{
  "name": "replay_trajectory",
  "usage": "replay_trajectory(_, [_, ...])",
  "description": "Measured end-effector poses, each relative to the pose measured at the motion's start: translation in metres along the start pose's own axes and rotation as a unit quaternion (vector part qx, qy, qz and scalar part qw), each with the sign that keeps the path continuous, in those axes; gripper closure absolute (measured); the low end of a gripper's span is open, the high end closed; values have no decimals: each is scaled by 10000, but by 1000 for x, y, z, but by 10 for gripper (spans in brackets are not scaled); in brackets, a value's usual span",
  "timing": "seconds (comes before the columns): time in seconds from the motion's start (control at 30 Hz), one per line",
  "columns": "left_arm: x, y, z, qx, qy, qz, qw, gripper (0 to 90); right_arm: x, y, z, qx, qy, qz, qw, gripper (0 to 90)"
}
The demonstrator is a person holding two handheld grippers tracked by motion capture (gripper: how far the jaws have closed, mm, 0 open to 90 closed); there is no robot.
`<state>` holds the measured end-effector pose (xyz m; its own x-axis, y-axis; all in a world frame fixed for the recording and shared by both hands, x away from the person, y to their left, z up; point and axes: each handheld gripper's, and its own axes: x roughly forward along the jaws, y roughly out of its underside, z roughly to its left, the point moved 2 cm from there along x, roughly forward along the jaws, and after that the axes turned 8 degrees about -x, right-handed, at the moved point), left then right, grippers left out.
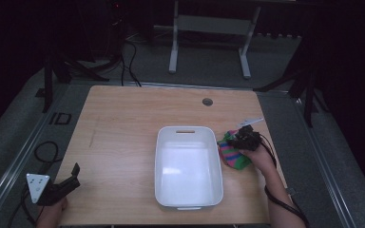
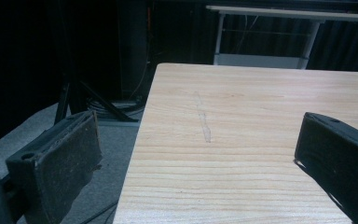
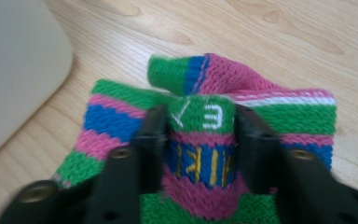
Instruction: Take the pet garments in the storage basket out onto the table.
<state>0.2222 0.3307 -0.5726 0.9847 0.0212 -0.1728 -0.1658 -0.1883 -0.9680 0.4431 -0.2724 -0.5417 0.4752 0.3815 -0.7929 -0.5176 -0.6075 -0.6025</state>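
Wooden table bearing white bin near front edge, centre. Striped knitted sock bunched just beside bin's right wall, toward table's right edge. Right gripper down on sock, fold of knit pinched between narrow-set jaws. Left gripper at front-left corner, jaws wide, holding nothing.

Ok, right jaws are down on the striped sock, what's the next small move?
Probably close the right gripper fully on the sock: a fold of it bulges up between the jaws, it lies on the table beside the white bin, and then it can be lifted.
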Motion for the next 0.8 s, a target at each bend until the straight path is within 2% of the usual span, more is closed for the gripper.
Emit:
replay_trajectory(0.07, [0, 0, 0, -1, -1, 1, 10000, 9, -2, -1, 0, -73, -8, 3, 10000, 500])
replay_trajectory(0.1, [0, 0, 0, -1, 0, -1, 10000, 9, -9, -4, 0, -35, 47, -25, 10000, 414])
replay_trajectory(0.17, [0, 0, 0, -3, 0, 1, 10000, 9, -16, -5, -1, 1, 78, -89, 9999, 370])
replay_trajectory(0.2, [0, 0, 0, -14, 0, -1, 10000, 9, -22, -5, -1, 40, 104, -184, 9998, 330])
replay_trajectory(0.23, [0, 0, 0, -14, 0, -1, 10000, 9, -22, -5, -1, 40, 104, -184, 9998, 330])
replay_trajectory(0.27, [0, 0, 0, -14, 0, -2, 10000, 9, -30, -4, -2, 91, 151, -290, 9994, 259])
replay_trajectory(0.3, [0, 0, 0, -17, 2, 1, 10000, 9, -34, -3, -3, 152, 197, -371, 9990, 237])
replay_trajectory(0.37, [0, 0, 0, -11, 2, 5, 10000, 9, -42, 3, -4, 287, 148, -527, 9981, 155])
replay_trajectory(0.4, [0, 0, 0, -9, 1, 14, 10000, 9, -45, 6, -3, 262, 123, -553, 9980, 126])
replay_trajectory(0.43, [0, 0, 0, -9, 1, 14, 10000, 9, -45, 6, -3, 262, 123, -553, 9980, 126])
replay_trajectory(0.47, [0, 0, 0, -9, -3, 6, 10000, 9, -51, 16, -3, 267, 215, -541, 9980, 126])
replay_trajectory(0.53, [0, 0, 0, -6, 0, 7, 10000, 9, -54, 24, -4, 346, 198, -537, 9978, 122])
replay_trajectory(0.63, [0, 0, 0, 0, -7, 1, 10000, 9, -60, 39, -6, 501, 179, -637, 9965, 124])
replay_trajectory(0.67, [0, 0, 0, 2, -7, 2, 10000, 9, -60, 39, -6, 501, 179, -637, 9965, 124])
replay_trajectory(0.7, [0, 0, 0, 6, -8, 3, 10000, 9, -63, 50, -7, 590, 155, -742, 9954, 127])
replay_trajectory(0.8, [0, 0, 0, 4, -9, 2, 10000, 9, -66, 64, -7, 618, 244, -794, 9946, 127])
